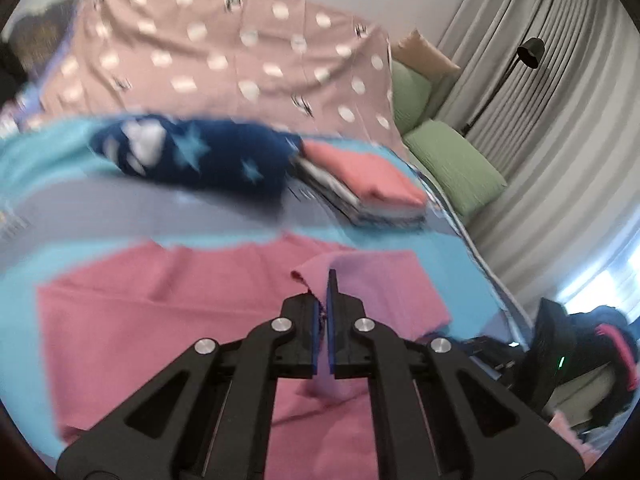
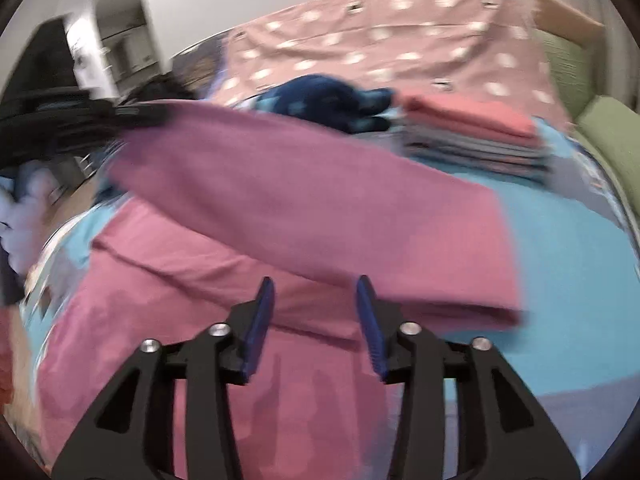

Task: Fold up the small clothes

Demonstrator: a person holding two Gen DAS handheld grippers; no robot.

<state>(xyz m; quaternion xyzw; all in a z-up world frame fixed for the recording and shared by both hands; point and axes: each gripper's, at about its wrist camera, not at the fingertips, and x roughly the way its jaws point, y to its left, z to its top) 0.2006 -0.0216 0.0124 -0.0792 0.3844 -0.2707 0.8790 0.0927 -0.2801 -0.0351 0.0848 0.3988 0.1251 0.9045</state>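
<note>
Grey curtains and a black floor lamp close off the right side of the room, and your work surface is the bed, spread with a light blue and grey cover.

Part of the job looks done — a stack of folded clothes topped by a coral piece sits at the far right of the bed, with a rumpled navy star-print garment just to its left, not yet folded as far as I can judge. The pink garment you are on now lies near you in the middle of the bed, partly folded. Your left tool is clamped shut on a corner of it, with the cloth pinched between the blue pads and a flap raised. Your right tool stands with its jaws apart and nothing between them, so the garment has only the left-hand grip.

What remains, I'd say: lay this fold down, finish the pink piece, then the navy one.

From the left wrist you see the pinch itself, the green pillows, and dark clutter beyond the bed's right edge. The right wrist shows instead the lifted band of pink cloth sweeping across the garment toward the upper left, the crease beneath it, and a doorway at far left.
</note>
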